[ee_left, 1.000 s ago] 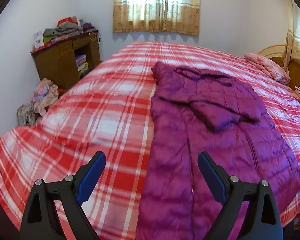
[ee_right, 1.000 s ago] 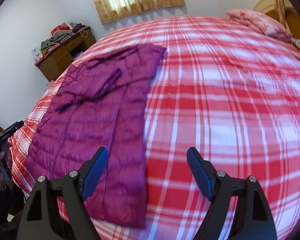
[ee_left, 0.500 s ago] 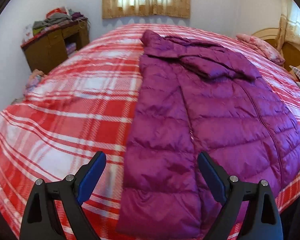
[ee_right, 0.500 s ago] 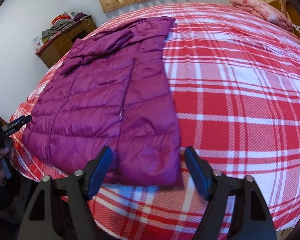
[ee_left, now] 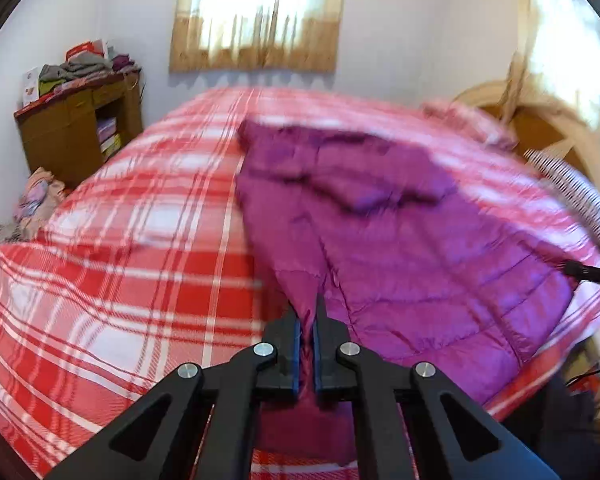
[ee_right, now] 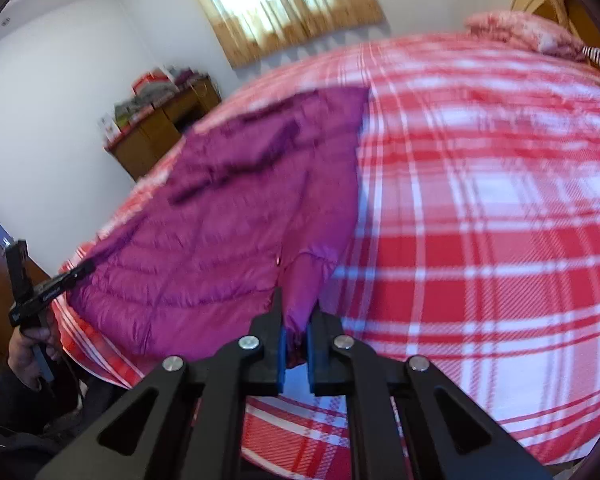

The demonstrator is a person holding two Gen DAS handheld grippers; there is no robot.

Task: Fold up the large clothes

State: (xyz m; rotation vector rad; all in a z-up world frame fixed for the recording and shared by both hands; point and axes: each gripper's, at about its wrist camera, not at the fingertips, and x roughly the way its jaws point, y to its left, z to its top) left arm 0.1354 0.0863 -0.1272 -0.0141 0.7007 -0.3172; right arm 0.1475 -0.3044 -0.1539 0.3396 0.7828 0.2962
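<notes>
Our left gripper point(ee_left: 307, 332) is pinched almost shut, and a bit of the purple jacket's point(ee_left: 400, 256) near hem is squeezed between its blue pads point(ee_left: 297, 344). Our right gripper point(ee_right: 295, 334) is pinched the same way on another bit of that near hem, with the cloth bunched up between its pads point(ee_right: 281, 354).

The jacket lies flat on the red and white checked blanket point(ee_left: 132, 248) on the bed. Its far end reaches toward the window curtain point(ee_left: 260, 16). One sleeve is folded across the top. The near hem sits close to the near edge of the bed, and the two pinched bits are lifted a little.

To the left of the jacket in the left view there is lots of bare blanket. In the right view the bare blanket spreads wide to the right point(ee_right: 480, 220). A wooden cabinet point(ee_left: 76, 128) stands far left by the wall, and a pink pillow point(ee_right: 524, 34) lies far right.

Both grippers point low and forward over the near bed edge. The pictures are blurry.
</notes>
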